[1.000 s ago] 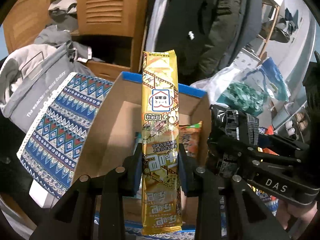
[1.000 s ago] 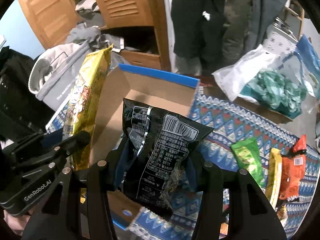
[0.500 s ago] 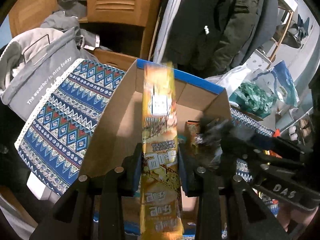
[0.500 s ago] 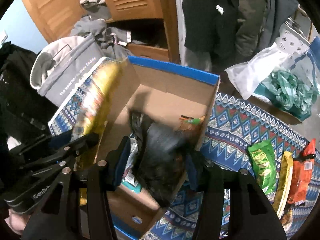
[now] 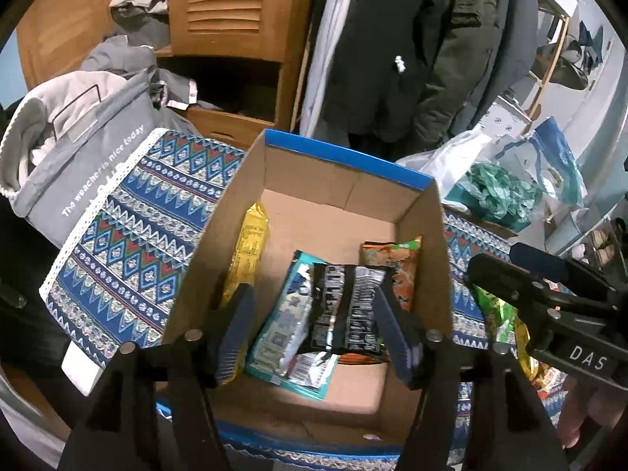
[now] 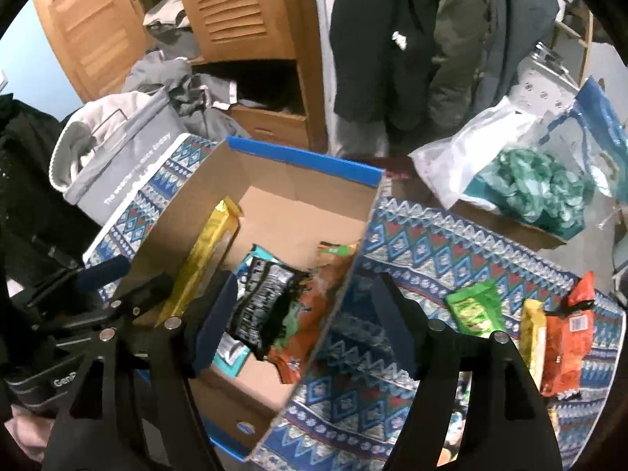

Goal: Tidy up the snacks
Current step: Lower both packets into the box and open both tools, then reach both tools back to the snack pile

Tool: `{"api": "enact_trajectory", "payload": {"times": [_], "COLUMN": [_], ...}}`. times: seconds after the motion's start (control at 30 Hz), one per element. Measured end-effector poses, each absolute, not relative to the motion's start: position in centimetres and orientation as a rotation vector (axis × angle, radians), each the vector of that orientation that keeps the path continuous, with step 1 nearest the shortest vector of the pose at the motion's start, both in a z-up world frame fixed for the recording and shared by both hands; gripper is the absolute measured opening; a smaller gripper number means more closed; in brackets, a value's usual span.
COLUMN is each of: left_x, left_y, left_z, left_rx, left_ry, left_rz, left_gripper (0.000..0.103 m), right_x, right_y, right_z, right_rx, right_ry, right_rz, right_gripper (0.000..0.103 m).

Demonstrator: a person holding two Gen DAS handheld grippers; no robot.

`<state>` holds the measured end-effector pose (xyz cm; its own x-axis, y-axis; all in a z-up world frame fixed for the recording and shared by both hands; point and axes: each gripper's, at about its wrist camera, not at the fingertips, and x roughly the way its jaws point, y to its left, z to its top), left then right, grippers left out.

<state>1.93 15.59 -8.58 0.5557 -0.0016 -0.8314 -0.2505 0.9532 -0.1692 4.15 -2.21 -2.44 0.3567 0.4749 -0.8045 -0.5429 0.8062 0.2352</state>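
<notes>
A cardboard box with a blue rim (image 5: 345, 157) stands open on the patterned cloth. Inside it a long yellow packet (image 5: 245, 259) leans against the left wall. A black packet (image 5: 349, 314) lies on top of a teal packet (image 5: 286, 333) and an orange packet (image 5: 396, 267). My left gripper (image 5: 314, 333) hovers over the box, its jaws opening, with nothing gripped between them. My right gripper (image 6: 304, 325) hangs over the box's right wall (image 6: 337, 302), its jaws also opening and empty. The black packet (image 6: 263, 306) and yellow packet (image 6: 204, 259) lie below it.
A green packet (image 6: 475, 310), a yellow packet (image 6: 533, 337) and an orange packet (image 6: 569, 337) lie on the cloth (image 6: 431, 251) right of the box. A grey fabric bag of clothes (image 5: 78, 149) stands left. A wooden wardrobe (image 5: 227, 4), hanging coats (image 5: 392, 39) and plastic bags (image 6: 530, 184) stand behind.
Both grippers opened. The yellow packet dropped from the left gripper into the box against its left wall. The black packet fell from the right gripper onto the packets inside.
</notes>
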Motion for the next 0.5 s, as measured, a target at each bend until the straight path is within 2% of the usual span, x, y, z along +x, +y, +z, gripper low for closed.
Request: {"api": "enact_trajectory", "payload": {"times": [0.17, 0.3, 0.5], "left_x": [2.1, 2.1, 2.3], "left_y": [14.2, 12.9, 11.1], "left_z": [-7.9, -7.3, -6.8], "left_rx": [-0.276, -0.248, -0.209], "left_ry": [0.972, 0.960, 0.963], "left_rz": [0.122, 0.113, 0.099], "left_gripper": [0.069, 0.074, 0.074], "right_x": [4.1, 4.1, 3.8], "right_y": [-3.7, -5.1, -7.4], "right_z": [-2.2, -1.9, -1.4], "right_rx": [-0.072, -0.070, -0.068], "right_ry": [1.004, 0.994, 0.979], "right_rz": [0.627, 0.603, 0.557], "right_gripper": [0.073, 0.073, 0.075]}}
